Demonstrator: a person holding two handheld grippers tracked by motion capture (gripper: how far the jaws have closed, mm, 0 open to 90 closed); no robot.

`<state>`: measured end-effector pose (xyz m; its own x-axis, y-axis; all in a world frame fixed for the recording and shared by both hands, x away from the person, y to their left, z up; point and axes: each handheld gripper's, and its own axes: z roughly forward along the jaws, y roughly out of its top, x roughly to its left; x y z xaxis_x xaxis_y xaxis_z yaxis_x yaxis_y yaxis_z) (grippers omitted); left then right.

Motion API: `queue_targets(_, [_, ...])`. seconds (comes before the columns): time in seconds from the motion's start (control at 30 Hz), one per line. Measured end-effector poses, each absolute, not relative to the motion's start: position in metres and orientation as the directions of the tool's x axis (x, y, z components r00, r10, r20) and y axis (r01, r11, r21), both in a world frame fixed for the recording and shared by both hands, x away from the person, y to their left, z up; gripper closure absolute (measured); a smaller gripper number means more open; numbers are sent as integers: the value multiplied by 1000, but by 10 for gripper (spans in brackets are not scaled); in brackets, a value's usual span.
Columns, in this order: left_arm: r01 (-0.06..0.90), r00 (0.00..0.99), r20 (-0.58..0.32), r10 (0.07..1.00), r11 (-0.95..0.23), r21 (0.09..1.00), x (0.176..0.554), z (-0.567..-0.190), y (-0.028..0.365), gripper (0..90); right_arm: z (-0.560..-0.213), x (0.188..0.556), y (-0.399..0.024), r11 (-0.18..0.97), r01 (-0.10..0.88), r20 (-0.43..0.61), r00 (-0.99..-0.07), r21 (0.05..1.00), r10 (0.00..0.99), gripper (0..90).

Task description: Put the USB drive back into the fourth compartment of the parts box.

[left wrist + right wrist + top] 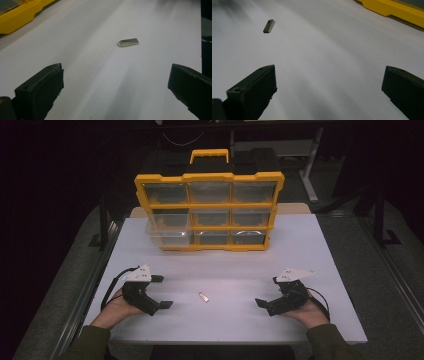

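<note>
Resting low in the high view, the left gripper sits at the lower left of the frame and the right gripper at the lower right. Both have their jaws wide apart and hold nothing. Between them, near the bottom middle, a small metal piece lies flat on the white table, touching neither gripper. Farther up, at the top middle, stands a yellow drawer box with clear drawers.

High view: fixed overhead on the person's side, facing forward and down across the white desk. Each gripper view sits low and close over the desk, looking along its jaws. All three share the small metal USB stick and the yellow organizer.
</note>
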<state>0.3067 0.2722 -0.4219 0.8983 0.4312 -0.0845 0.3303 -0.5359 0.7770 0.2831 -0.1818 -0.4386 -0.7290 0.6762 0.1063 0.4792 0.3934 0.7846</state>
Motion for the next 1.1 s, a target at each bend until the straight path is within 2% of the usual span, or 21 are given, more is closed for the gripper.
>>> queue_targets(0.67, [336,899,-104,425,-519,786,308,-421,274,21,-431,287,-173,401,475,113,-743,784,660,0])
queue_targets(1.1, [339,899,-100,427,-531,776,307,-422,272,0,-428,292,-165,423,466,114,-765,777,634,0])
